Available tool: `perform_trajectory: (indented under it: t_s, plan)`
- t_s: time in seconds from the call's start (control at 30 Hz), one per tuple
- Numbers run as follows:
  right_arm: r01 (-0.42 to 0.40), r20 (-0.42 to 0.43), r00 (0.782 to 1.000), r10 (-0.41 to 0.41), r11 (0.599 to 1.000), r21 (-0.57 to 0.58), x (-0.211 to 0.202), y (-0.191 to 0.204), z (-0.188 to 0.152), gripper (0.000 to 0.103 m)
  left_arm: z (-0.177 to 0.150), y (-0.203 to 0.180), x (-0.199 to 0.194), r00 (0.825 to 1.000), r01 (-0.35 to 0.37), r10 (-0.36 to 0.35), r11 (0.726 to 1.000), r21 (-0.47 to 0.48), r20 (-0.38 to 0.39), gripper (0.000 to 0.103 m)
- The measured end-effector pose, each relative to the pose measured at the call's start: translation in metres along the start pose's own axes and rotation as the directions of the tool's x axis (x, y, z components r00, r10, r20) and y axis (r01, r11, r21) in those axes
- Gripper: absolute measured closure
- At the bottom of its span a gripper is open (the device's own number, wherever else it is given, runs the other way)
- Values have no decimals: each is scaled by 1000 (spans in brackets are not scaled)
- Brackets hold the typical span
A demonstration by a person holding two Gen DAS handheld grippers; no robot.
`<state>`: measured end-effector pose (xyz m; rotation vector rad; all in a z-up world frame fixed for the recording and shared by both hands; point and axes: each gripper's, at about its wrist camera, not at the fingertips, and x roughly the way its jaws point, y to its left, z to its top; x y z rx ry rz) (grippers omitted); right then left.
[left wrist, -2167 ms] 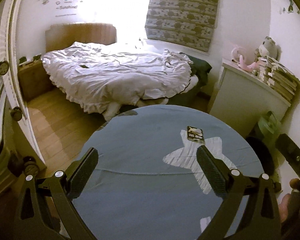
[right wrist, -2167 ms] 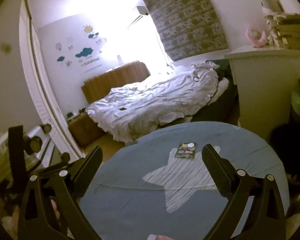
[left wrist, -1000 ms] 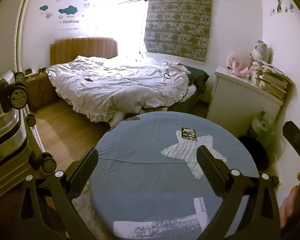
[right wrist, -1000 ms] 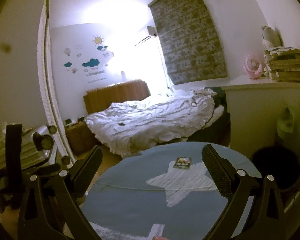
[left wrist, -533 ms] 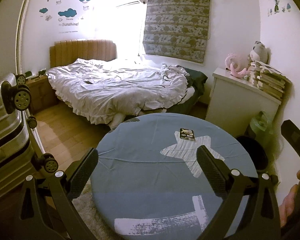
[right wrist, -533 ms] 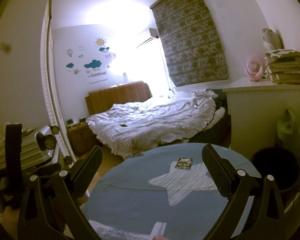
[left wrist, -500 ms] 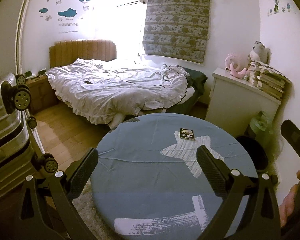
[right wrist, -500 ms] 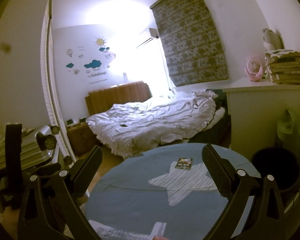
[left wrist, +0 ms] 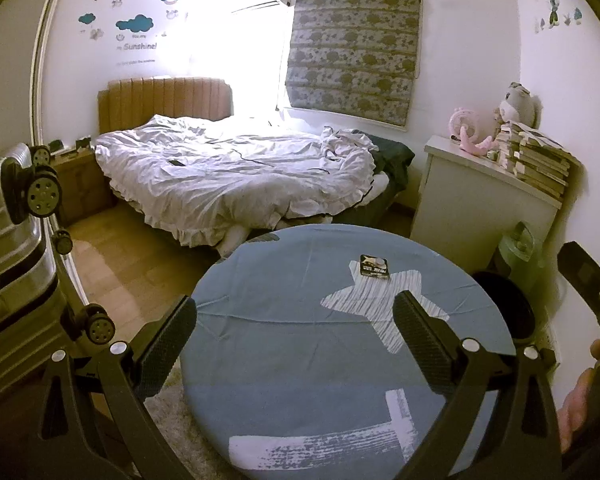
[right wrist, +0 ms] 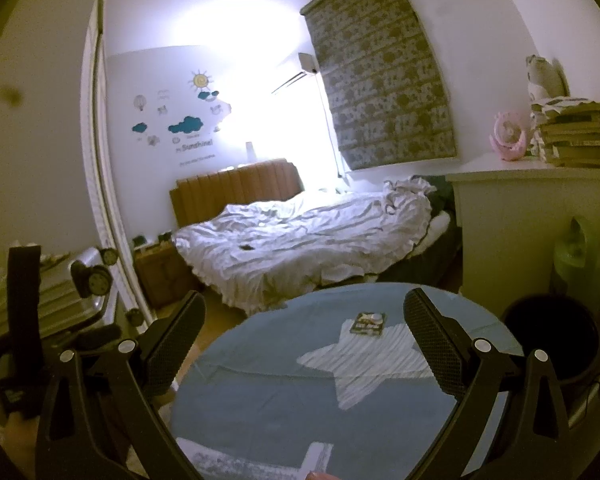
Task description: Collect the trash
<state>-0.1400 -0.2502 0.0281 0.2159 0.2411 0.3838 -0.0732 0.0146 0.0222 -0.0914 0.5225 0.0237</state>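
A small dark wrapper packet (left wrist: 374, 267) lies flat on the far side of a round table with a blue cloth (left wrist: 292, 344), at the tip of a white star print. It also shows in the right wrist view (right wrist: 367, 323). My left gripper (left wrist: 294, 334) is open and empty, held above the table's near half, well short of the packet. My right gripper (right wrist: 302, 334) is open and empty, also back from the packet. A black round bin (left wrist: 508, 308) stands on the floor right of the table; it also shows in the right wrist view (right wrist: 552, 342).
A bed with a rumpled white duvet (left wrist: 236, 172) lies beyond the table. A white cabinet (left wrist: 484, 200) with stacked books and toys stands at right. A silver suitcase (left wrist: 8, 264) stands at left. A green bottle (left wrist: 520, 248) sits by the bin.
Both grippers have pulled back and risen from the table, so more of the tabletop and room shows. Jaws stay open. The packet has not moved.
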Motion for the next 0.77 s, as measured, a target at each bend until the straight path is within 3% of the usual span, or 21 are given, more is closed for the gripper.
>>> perform_trajectory:
  t_s: [0.77]
  plan:
    - [9,-46,999,-9,1000,5,20,-5,-12,5,-4,12,9,999,37,-37,999,-17,-11,5]
